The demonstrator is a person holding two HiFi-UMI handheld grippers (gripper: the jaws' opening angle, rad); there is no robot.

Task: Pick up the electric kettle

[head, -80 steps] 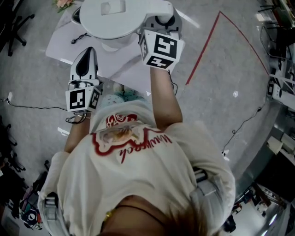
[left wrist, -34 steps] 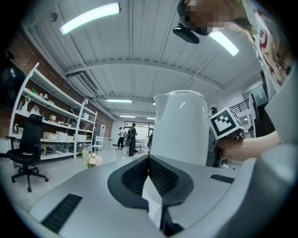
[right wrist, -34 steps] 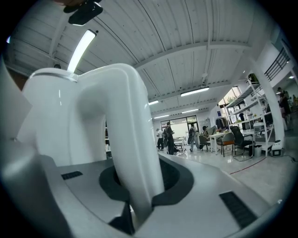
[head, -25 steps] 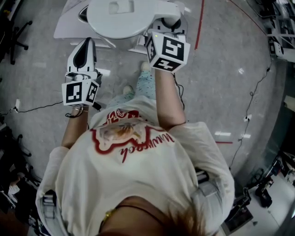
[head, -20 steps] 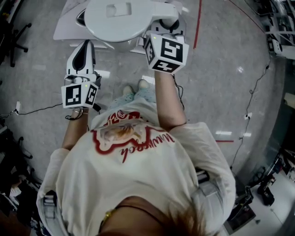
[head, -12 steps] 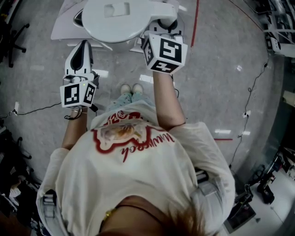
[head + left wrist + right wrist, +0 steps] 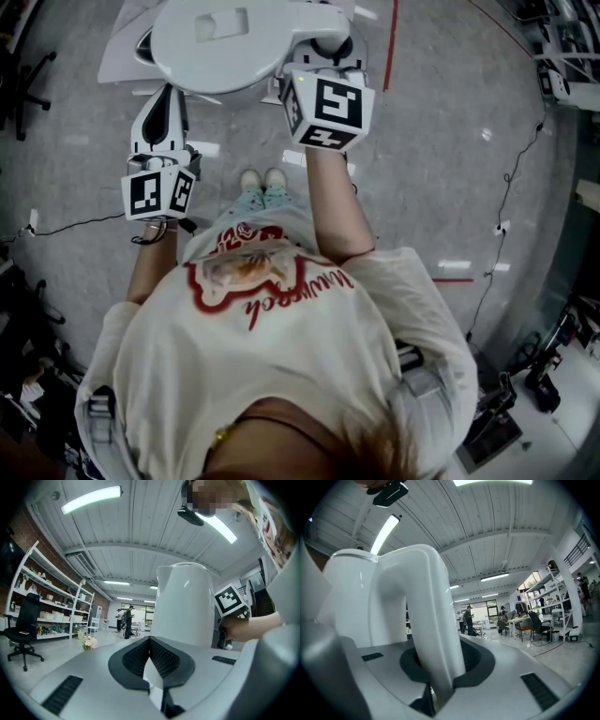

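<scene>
The white electric kettle (image 7: 225, 37) hangs off the table, seen from above with its round lid up. My right gripper (image 7: 326, 58) is shut on the kettle's curved handle (image 7: 424, 620), which stands upright between the jaws in the right gripper view. My left gripper (image 7: 162, 98) is beside the kettle's left flank, apart from it, pads pressed together on nothing. In the left gripper view the kettle body (image 7: 185, 606) rises just past the shut left gripper (image 7: 150, 644), with the right gripper's marker cube (image 7: 230, 601) behind it.
A white table (image 7: 120, 58) shows at the top left under the kettle. A red floor line (image 7: 389, 37) runs at the top. Cables (image 7: 84, 222) cross the grey floor. Shelving (image 7: 42, 606), an office chair (image 7: 23, 630) and distant people (image 7: 126, 623) stand around the hall.
The kettle, held in my right gripper, and both grippers have drifted slightly left and up in the head view. The person's feet have come together below. The left gripper stays shut and empty.
</scene>
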